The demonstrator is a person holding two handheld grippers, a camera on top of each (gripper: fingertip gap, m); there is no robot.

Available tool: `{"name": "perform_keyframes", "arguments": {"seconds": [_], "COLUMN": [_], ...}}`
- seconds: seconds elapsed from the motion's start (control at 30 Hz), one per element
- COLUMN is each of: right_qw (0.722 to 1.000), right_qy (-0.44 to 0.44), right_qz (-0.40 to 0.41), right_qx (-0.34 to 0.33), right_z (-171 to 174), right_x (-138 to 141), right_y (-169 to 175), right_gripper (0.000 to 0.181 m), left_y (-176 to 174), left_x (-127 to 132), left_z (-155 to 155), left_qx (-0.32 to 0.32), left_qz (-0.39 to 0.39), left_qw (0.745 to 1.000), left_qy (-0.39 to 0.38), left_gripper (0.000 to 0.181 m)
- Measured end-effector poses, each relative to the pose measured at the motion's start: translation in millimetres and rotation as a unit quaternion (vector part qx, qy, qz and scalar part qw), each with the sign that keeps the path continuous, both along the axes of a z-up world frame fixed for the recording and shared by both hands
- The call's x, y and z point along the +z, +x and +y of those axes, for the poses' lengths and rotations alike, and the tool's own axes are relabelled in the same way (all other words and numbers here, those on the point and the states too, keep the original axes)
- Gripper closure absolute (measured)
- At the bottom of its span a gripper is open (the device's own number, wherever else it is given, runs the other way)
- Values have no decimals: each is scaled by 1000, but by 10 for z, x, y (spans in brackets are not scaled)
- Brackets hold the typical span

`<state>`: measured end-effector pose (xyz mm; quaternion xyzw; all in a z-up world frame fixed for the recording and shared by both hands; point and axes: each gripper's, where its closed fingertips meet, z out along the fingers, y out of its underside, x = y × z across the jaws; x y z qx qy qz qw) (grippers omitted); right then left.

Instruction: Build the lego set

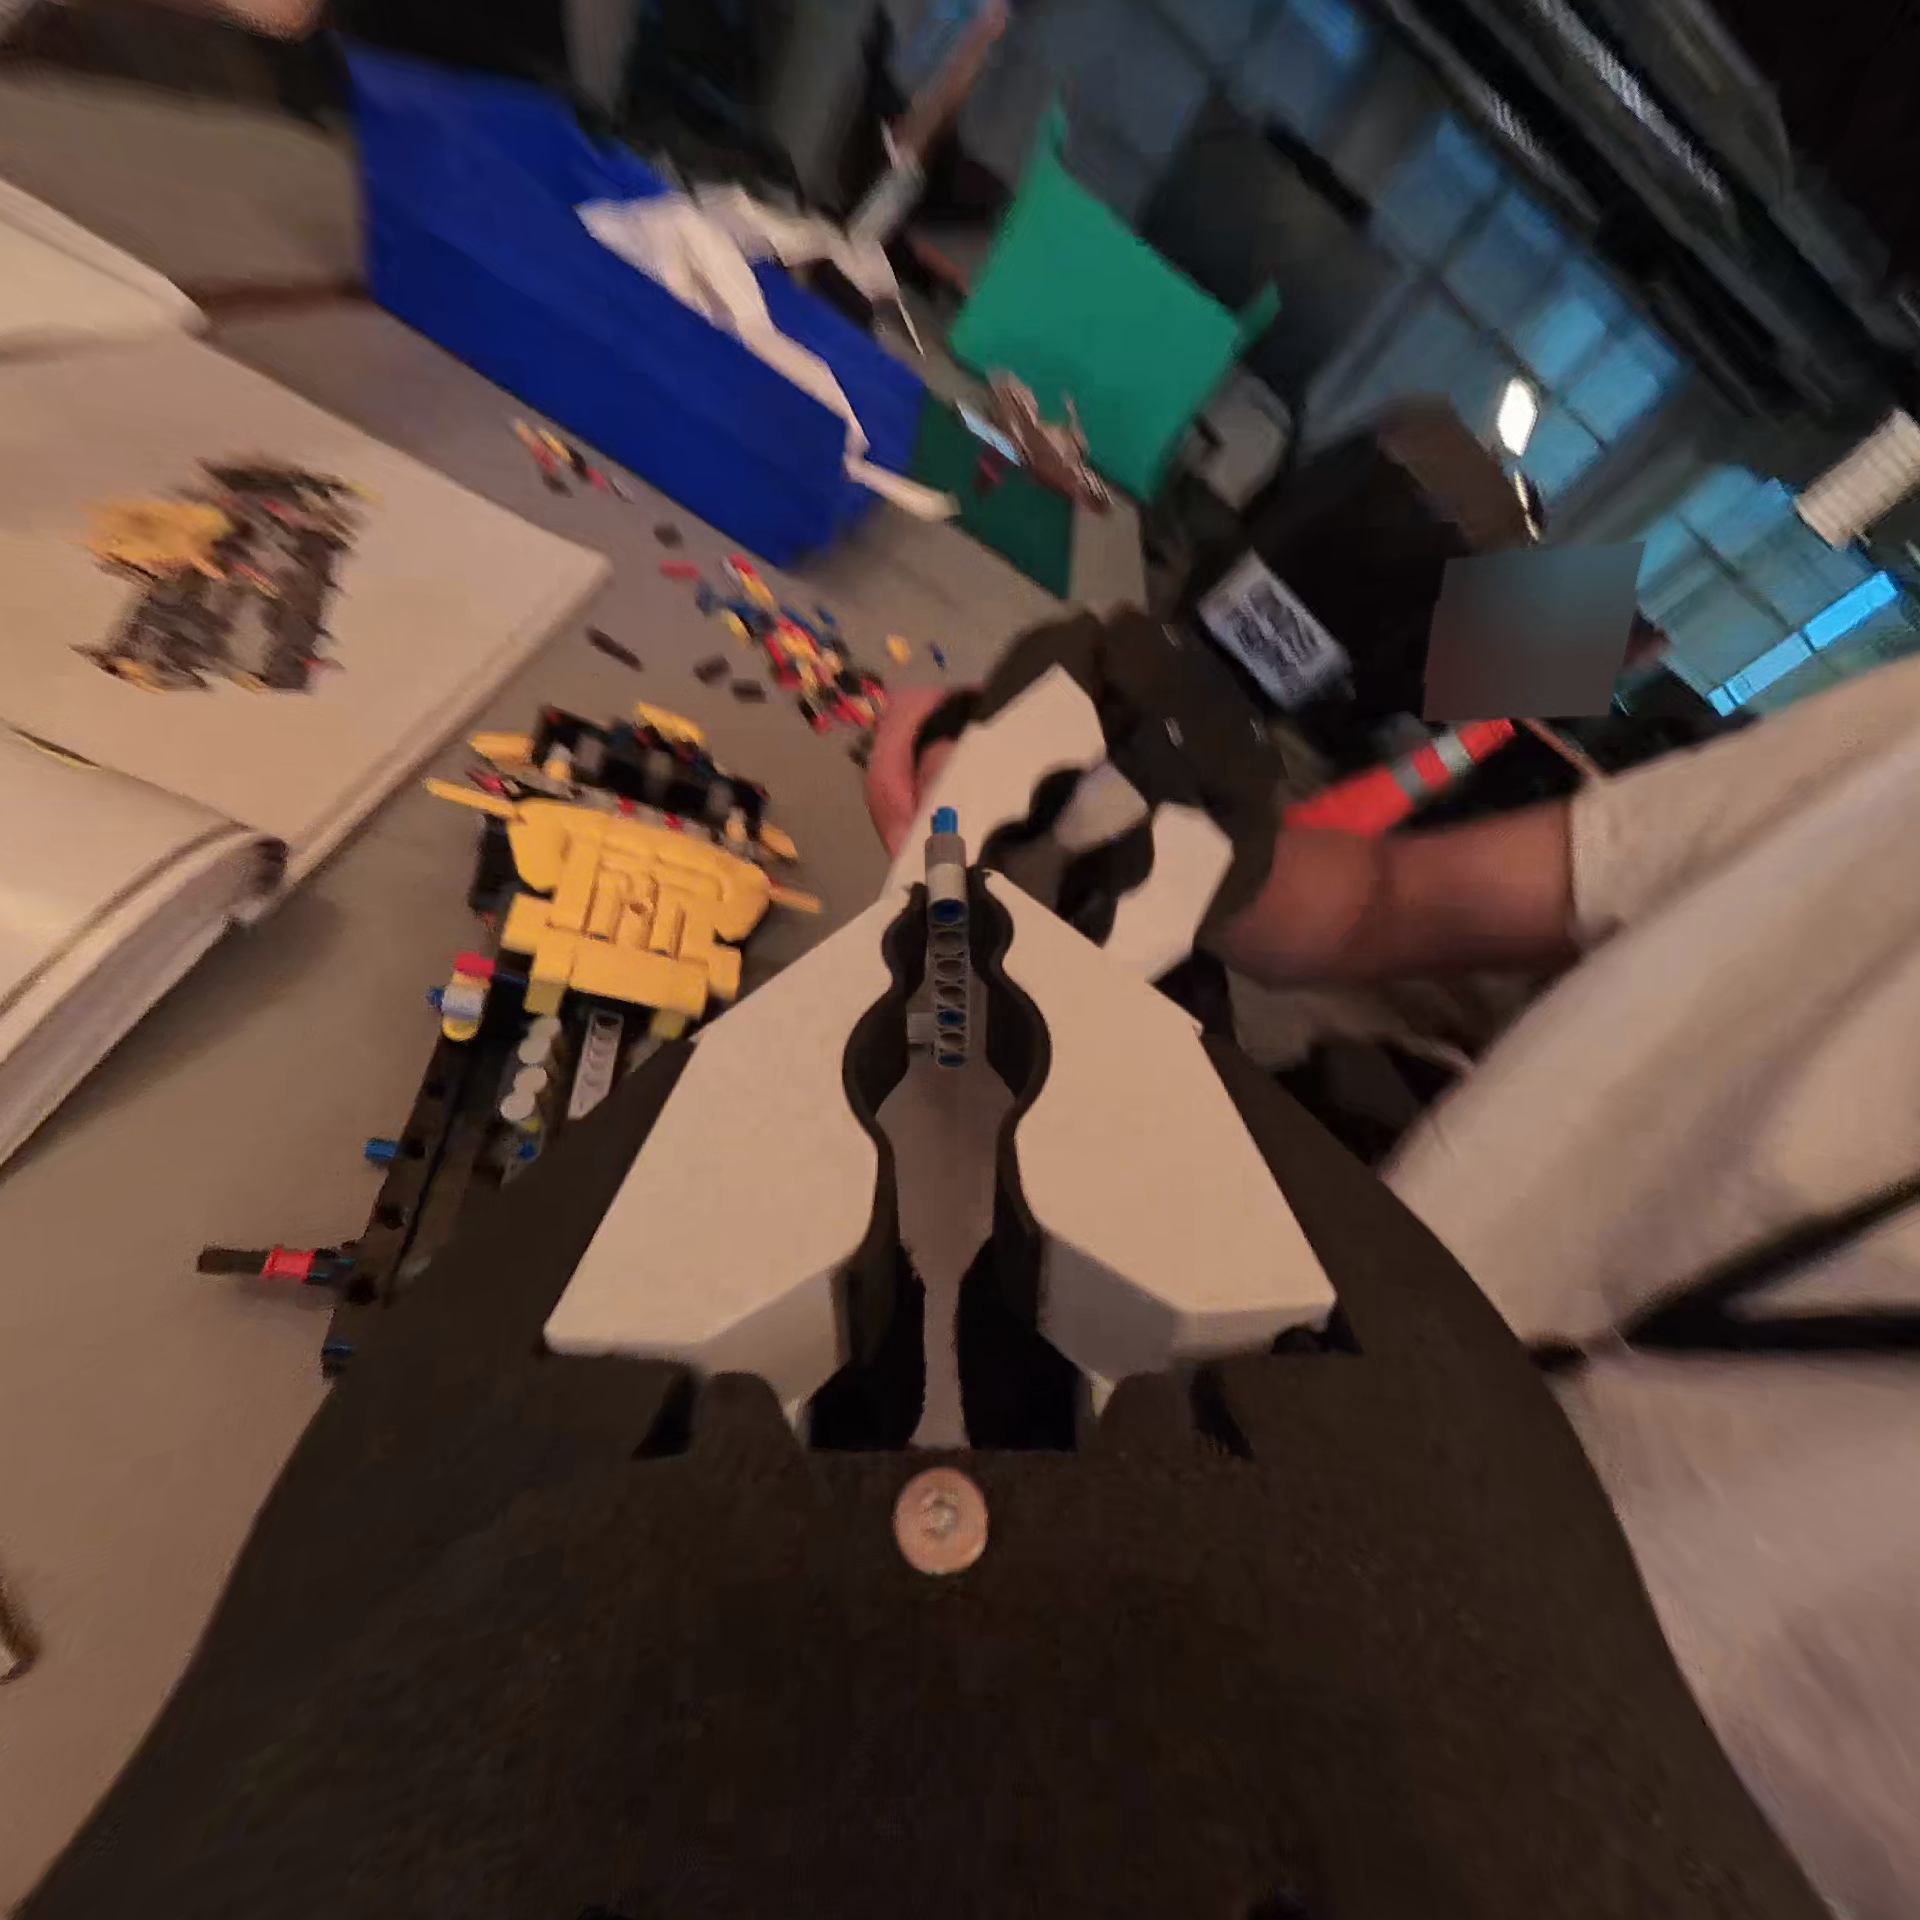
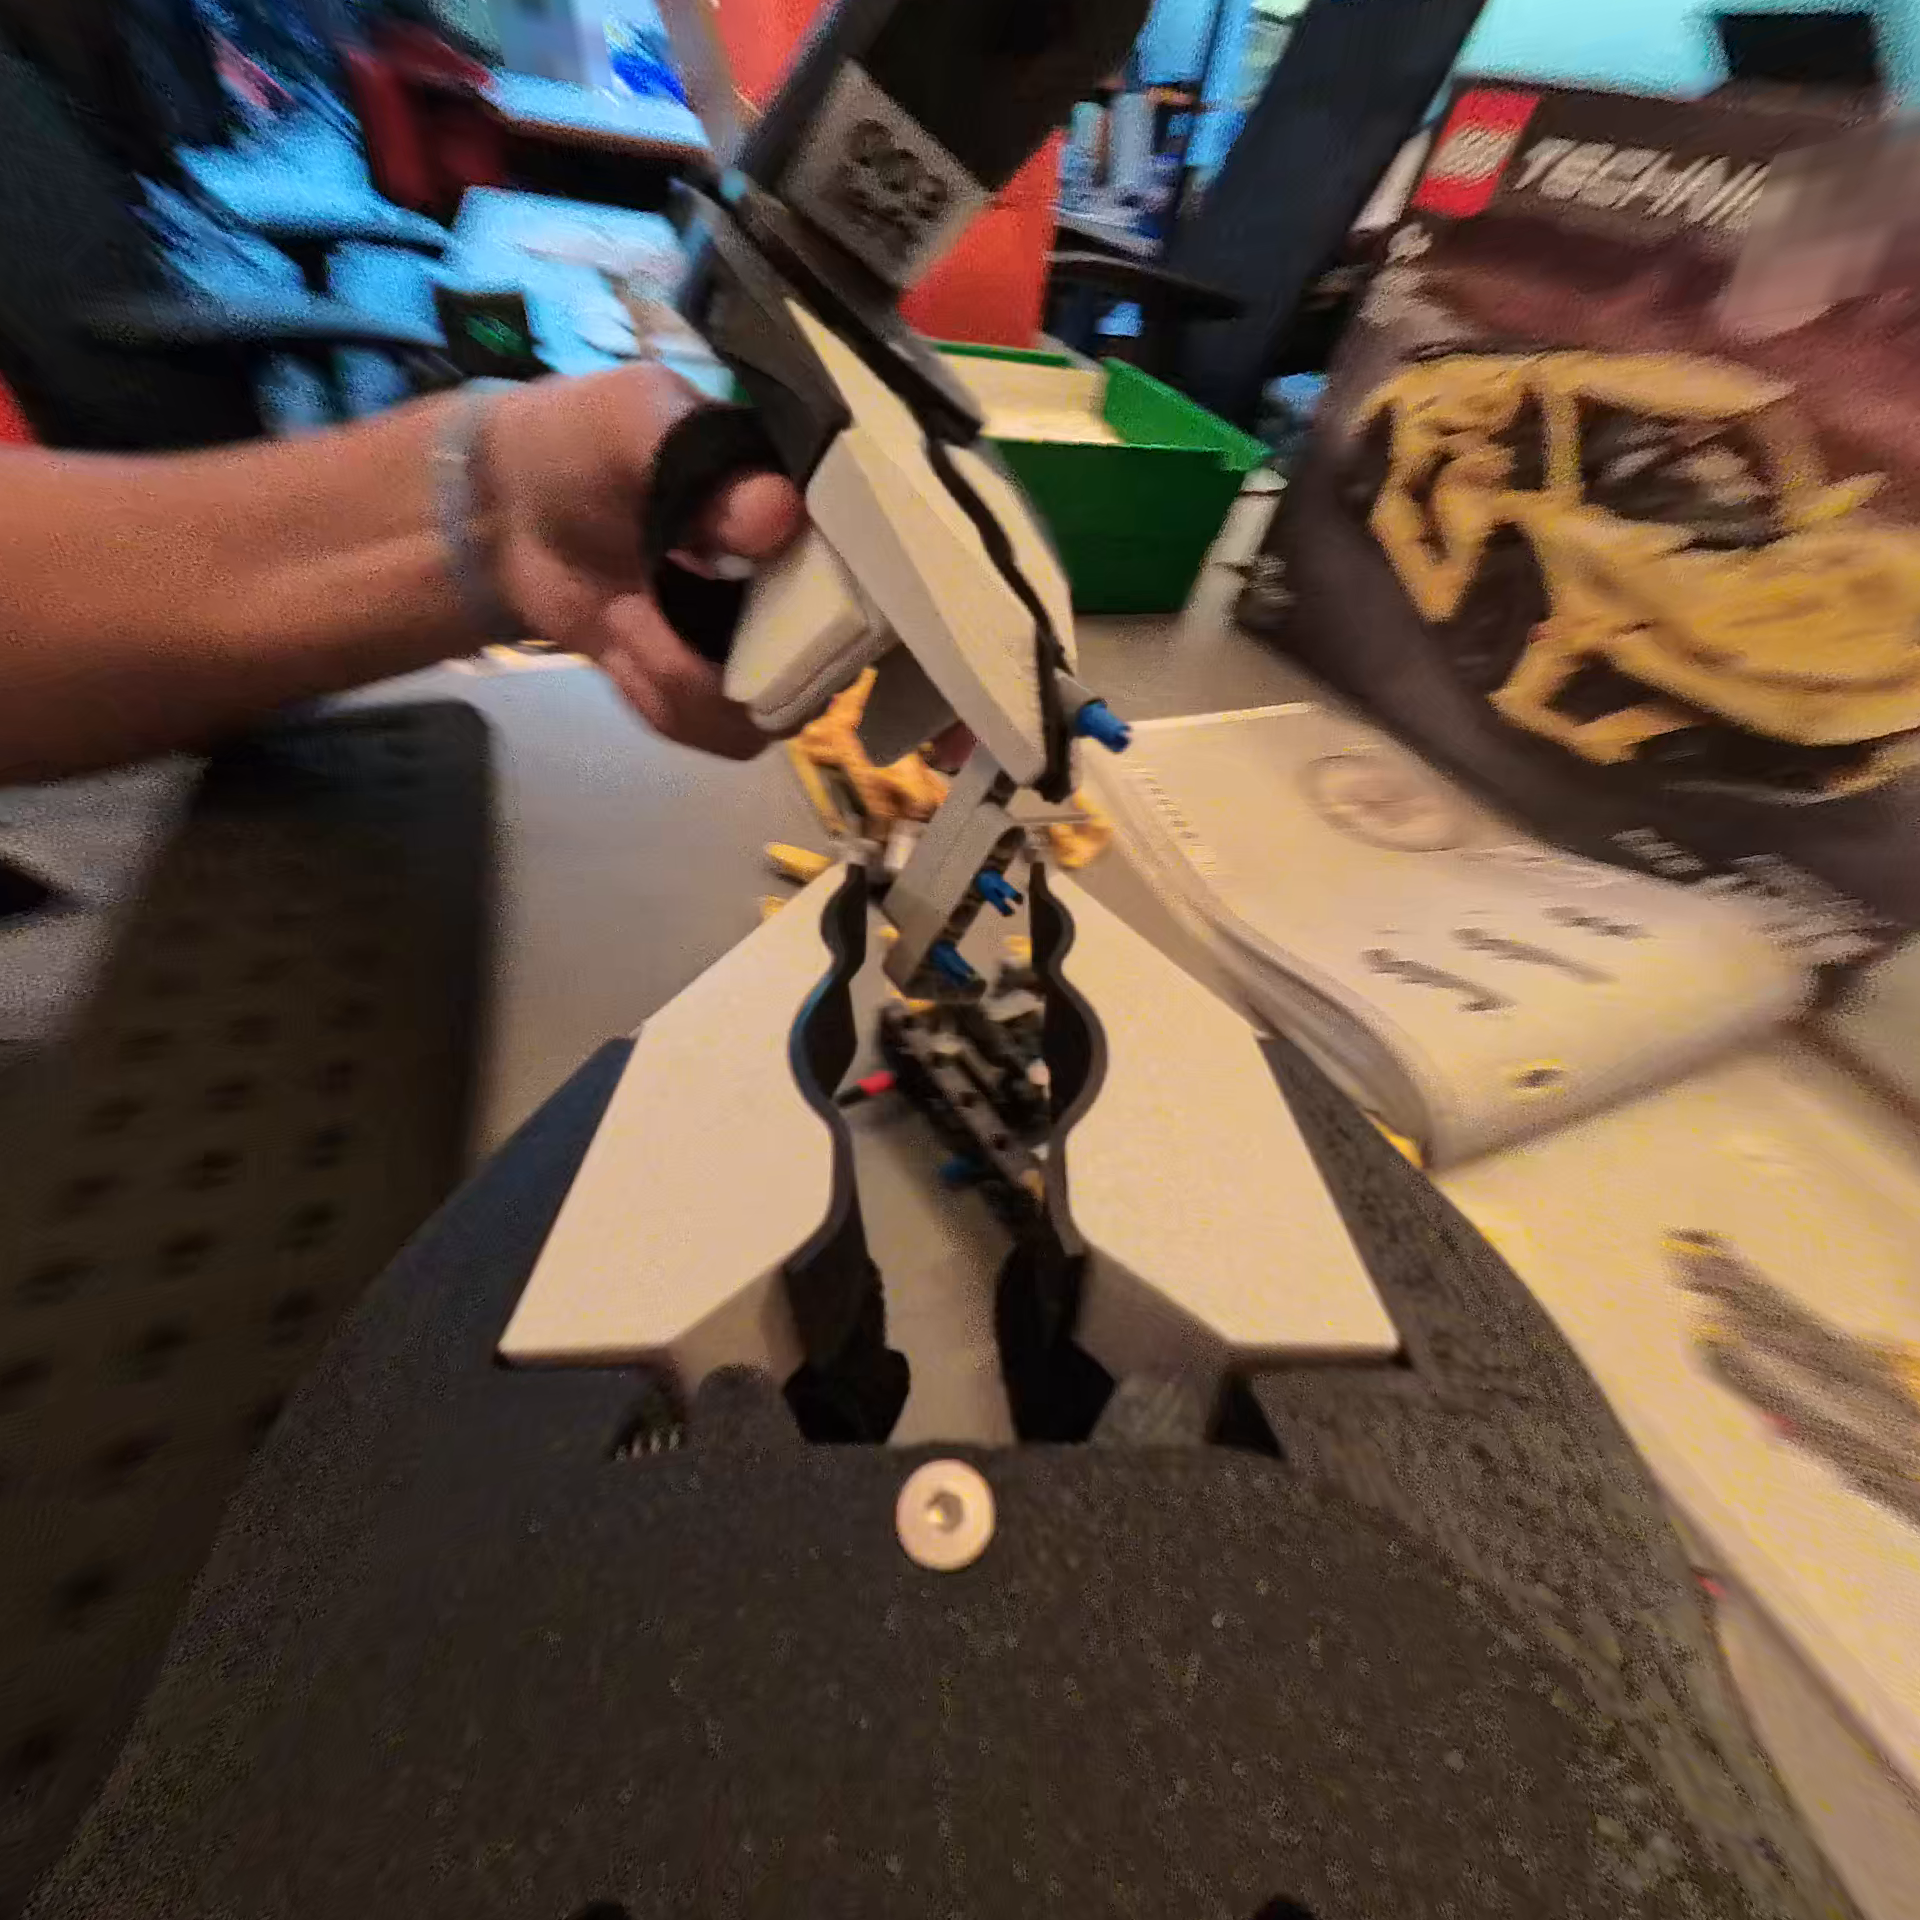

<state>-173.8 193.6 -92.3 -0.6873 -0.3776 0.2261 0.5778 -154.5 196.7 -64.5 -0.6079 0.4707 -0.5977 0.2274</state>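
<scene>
My left gripper [image 1: 948, 894] is shut on a grey Technic beam [image 1: 945, 966] with blue pins and holds it up off the table. In the right wrist view the left gripper [image 2: 1055, 727] comes down from above with the beam [image 2: 951, 862] hanging slanted. My right gripper [image 2: 945, 894] is open, and the beam's lower end sits between its fingertips. The right gripper also shows in the left wrist view [image 1: 1049, 831], just beyond the beam. The yellow and black model [image 1: 623, 904] lies on the table left of the beam and shows behind the right fingers [image 2: 966, 1081].
An open instruction booklet [image 1: 260, 644] [image 2: 1403, 935] lies beside the model. Loose pieces [image 1: 800, 644] are scattered behind it. A blue bin [image 1: 582, 312] and a green bin [image 2: 1132, 499] stand at the back. The set's box [image 2: 1621, 468] stands at right, and a black mat [image 2: 260, 987] lies at left. The grippers are tip to tip, or close to it.
</scene>
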Motion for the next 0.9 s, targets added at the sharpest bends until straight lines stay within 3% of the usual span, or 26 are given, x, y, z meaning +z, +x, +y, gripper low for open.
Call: {"name": "perform_keyframes", "arguments": {"seconds": [0.07,0.13,0.3,0.47,0.57,0.77,0.83,0.9], "right_qw": [994,982,963,951,949,949,943,944], "right_qy": [-61,-112,-166,-198,-196,-183,-195,-198], "right_qz": [79,139,191,199,204,208,215,212], "right_qx": [51,54,90,128,143,151,163,158], "right_z": [-65,-1,-24,-99,-145,-170,-201,-189], "right_x": [117,188,216,179,216,250,262,242], "right_y": [44,180,224,208,193,171,151,151], "right_gripper": [151,154,168,168,179,178,170,174], "left_y": [-55,-108,-39,38,55,31,19,12], "left_x": [-40,-49,-201,-116,-95,-74,-94,-104], "left_z": [50,-1,-147,-264,-272,-297,-300,-308], "left_qx": [-49,-116,-187,-209,-206,-204,-205,-208], "left_qz": [53,96,186,190,195,198,206,209], "left_qw": [997,989,964,957,957,956,954,952], "left_qy": [-2,-13,33,64,67,73,75,77], "left_gripper": [174,174,174,174,174,174,174,174]}}
